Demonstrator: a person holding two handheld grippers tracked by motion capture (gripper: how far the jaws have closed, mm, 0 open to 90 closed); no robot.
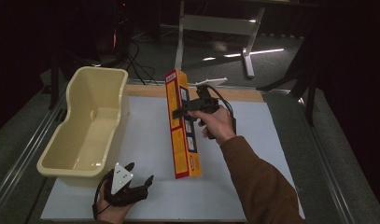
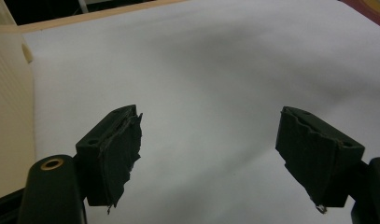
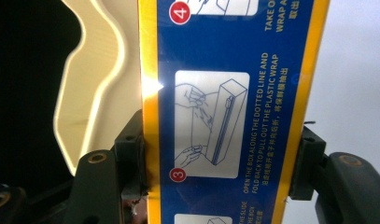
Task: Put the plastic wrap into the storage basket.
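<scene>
While your right claw [image 1: 193,110] grips the long box [image 1: 182,126] mid-length, tilted above the bench [image 1: 145,140] beside the tub [image 1: 87,123], keep the squeeze firm and level, left claw [image 1: 140,175] resting spread and empty.

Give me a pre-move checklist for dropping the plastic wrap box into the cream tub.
1. Right gripper shut on the plastic wrap box: ok.
2. Box lifted off the white mat: cannot tell; its lower end sits near the mat.
3. Cream tub empty inside: ok.
4. Left gripper open, holding nothing: ok.
5. Left gripper away from the tub: not ok, it sits close beside the tub's near corner.
</scene>
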